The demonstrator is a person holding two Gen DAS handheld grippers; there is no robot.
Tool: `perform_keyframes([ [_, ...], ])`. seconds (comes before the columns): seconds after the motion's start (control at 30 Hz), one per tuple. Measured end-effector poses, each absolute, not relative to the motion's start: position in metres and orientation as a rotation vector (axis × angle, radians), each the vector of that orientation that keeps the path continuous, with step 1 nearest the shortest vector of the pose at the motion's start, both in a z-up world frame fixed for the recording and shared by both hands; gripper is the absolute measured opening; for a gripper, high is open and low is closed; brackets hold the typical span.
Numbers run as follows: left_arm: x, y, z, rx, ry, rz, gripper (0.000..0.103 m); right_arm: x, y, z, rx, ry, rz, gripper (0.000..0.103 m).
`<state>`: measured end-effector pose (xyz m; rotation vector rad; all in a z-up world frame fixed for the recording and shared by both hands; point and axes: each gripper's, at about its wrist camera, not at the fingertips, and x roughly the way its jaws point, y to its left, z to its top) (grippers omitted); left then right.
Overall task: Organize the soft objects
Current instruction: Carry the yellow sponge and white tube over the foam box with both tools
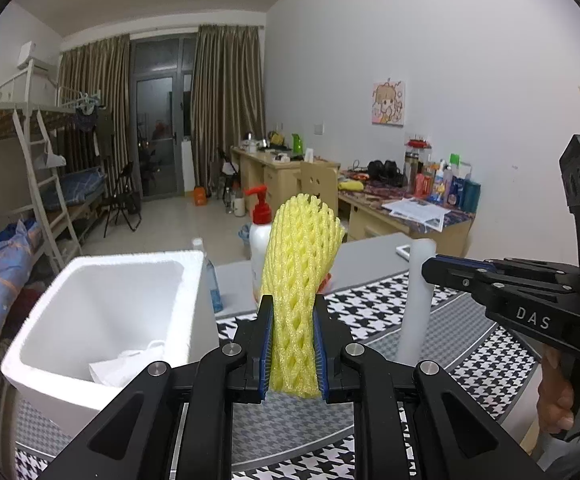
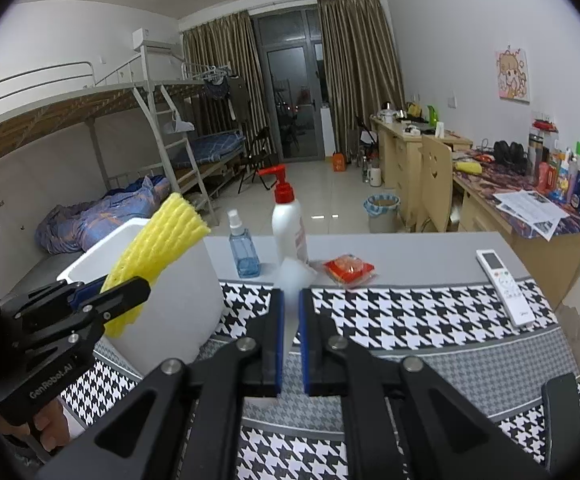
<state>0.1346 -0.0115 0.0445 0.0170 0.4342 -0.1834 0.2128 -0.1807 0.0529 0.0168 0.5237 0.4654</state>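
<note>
Left wrist: left gripper (image 1: 293,344) clamps yellow foam net (image 1: 296,280); right gripper (image 2: 290,340) pinches white foam strip (image 2: 292,280).

this was a shared dormitory bedroom. white metal bunk beds (image 2: 90,112) with a slanted ladder (image 2: 178,140) stood along one wall, a crumpled blue and orange quilt (image 2: 90,220) lay on a lower bunk, and clothes hung from a top rail. long brown curtains (image 2: 354,68) framed a glass balcony door (image 2: 290,100) at the far end. pale wooden desks (image 2: 410,152) cluttered with bottles and papers lined the opposite wall, under a pink cartoon poster (image 2: 513,76). a white air conditioner (image 2: 150,40) was mounted high on the wall, and the floor was pale tile.
</note>
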Motion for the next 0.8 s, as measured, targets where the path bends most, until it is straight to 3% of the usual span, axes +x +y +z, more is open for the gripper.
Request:
perform_keyframes([
  [0.8, 0.131, 0.026, 0.070, 0.012, 0.368, -0.062, 0.019, 0.217, -0.139, 0.081, -0.015, 0.459, 0.558, 0.009],
])
